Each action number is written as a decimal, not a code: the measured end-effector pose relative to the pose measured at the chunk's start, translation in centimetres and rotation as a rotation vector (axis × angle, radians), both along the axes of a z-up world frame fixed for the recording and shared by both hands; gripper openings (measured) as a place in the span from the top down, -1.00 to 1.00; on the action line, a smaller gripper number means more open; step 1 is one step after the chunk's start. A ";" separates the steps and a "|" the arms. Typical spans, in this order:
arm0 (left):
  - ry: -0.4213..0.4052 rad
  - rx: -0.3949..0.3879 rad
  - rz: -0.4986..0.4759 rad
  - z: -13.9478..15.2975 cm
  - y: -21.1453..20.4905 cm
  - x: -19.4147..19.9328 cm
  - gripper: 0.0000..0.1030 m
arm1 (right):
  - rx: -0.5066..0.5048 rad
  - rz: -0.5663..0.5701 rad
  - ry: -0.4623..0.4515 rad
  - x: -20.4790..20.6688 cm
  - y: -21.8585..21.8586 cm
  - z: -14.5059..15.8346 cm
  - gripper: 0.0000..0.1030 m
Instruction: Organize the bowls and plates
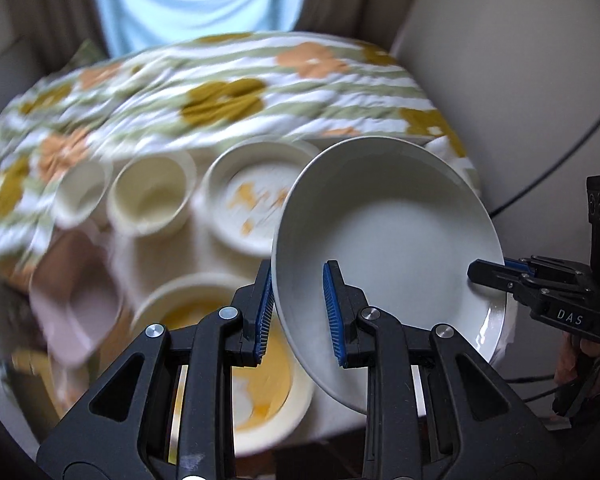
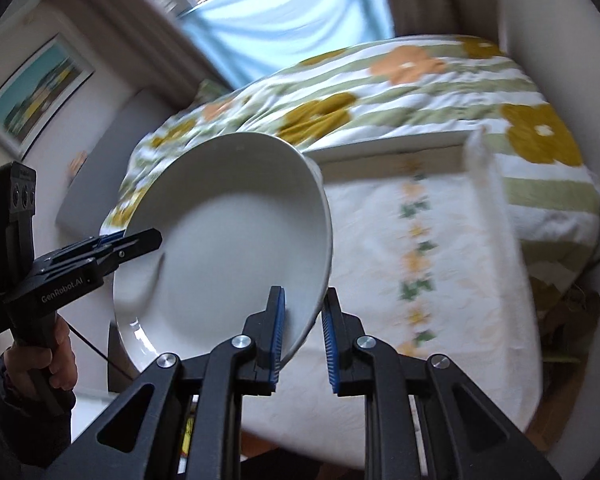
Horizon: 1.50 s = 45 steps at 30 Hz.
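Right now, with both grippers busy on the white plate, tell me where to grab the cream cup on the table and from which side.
Take the cream cup by its rim, coming down from above: it stands upright with its mouth open. Put one finger inside the wall nearest the camera; a second cup and a stained plate flank it. The picture is blurred, so any handle goes unseen.

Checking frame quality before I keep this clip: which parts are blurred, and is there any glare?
Left wrist view: the white plate and left gripper are sharp, while the dishes behind, such as the cream bowl, are motion-smeared; glare streaks the plate's lower rim. Right wrist view: plate and right gripper are crisp, the embroidered tablecloth is smeared, the window is bright.
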<state>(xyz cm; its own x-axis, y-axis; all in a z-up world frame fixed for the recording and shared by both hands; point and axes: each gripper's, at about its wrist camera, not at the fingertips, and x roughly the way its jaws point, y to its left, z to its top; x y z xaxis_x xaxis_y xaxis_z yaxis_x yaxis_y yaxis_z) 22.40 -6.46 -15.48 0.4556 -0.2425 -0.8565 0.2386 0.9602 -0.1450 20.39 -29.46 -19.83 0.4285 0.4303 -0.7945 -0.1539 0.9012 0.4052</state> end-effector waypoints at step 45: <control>0.113 0.201 0.156 -14.0 11.1 -2.1 0.58 | -0.342 0.198 0.063 0.0 17.4 -9.0 0.67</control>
<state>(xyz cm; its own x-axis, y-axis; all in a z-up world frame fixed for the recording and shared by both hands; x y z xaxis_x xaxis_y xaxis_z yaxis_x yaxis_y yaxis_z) 20.33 4.65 -29.50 0.3730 0.0031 -0.9278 0.0788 0.9963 0.0350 20.38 -12.05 -28.79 0.3095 0.2052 -0.9285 -0.3222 0.9413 0.1007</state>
